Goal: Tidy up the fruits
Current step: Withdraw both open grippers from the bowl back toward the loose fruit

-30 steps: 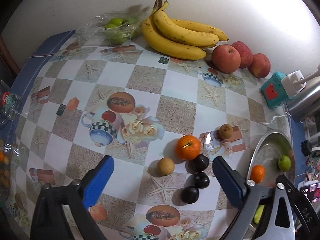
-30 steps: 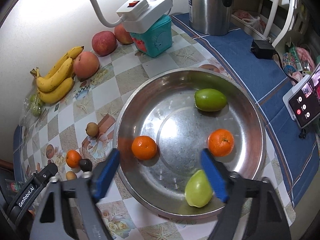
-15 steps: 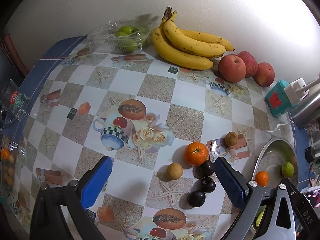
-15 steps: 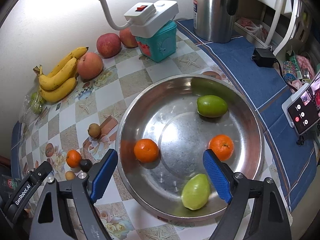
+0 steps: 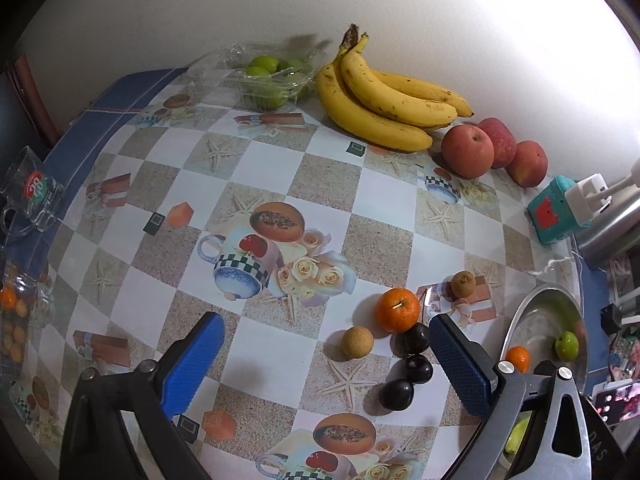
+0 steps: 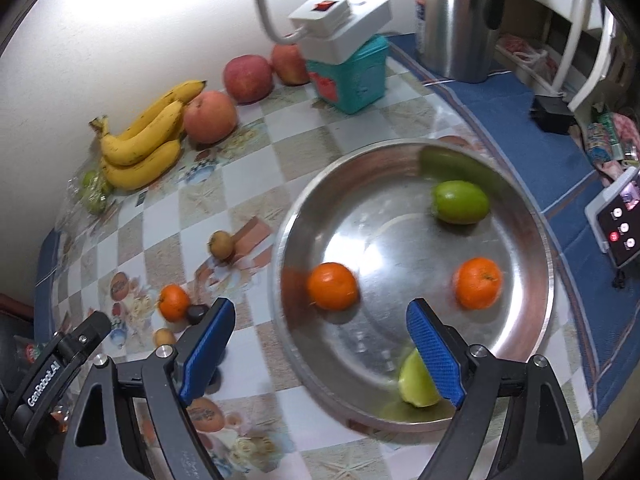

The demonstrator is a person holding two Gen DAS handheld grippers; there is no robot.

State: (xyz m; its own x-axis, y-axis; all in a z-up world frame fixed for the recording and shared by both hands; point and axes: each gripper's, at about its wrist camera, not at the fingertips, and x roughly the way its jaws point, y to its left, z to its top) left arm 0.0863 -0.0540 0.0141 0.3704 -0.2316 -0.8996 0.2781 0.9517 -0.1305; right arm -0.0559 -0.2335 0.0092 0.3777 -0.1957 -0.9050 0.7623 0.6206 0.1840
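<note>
A steel bowl (image 6: 536, 240) holds two oranges (image 6: 332, 286), a green fruit (image 6: 460, 202) and a pale green fruit (image 6: 414, 384). On the tablecloth lie an orange (image 5: 398, 309), three dark plums (image 5: 418, 368), a tan round fruit (image 5: 357, 342) and a brown fruit (image 5: 463, 283). My left gripper (image 5: 324, 364) is open and empty, above the cloth just left of the plums. My right gripper (image 6: 320, 352) is open and empty over the bowl's near left rim. Bananas (image 5: 384, 100) and three apples (image 5: 468, 150) lie by the wall.
A clear box of green fruits (image 5: 268, 76) sits at the back left. A teal box (image 6: 352, 76) with a white power strip and a steel kettle (image 6: 456, 16) stand at the back right. A phone (image 6: 618, 224) lies right of the bowl. A glass mug (image 5: 32, 196) sits at the left edge.
Both grippers have drawn back and up a little, so the fruits and bowl look slightly farther. Nothing was taken hold of; both stay open.
</note>
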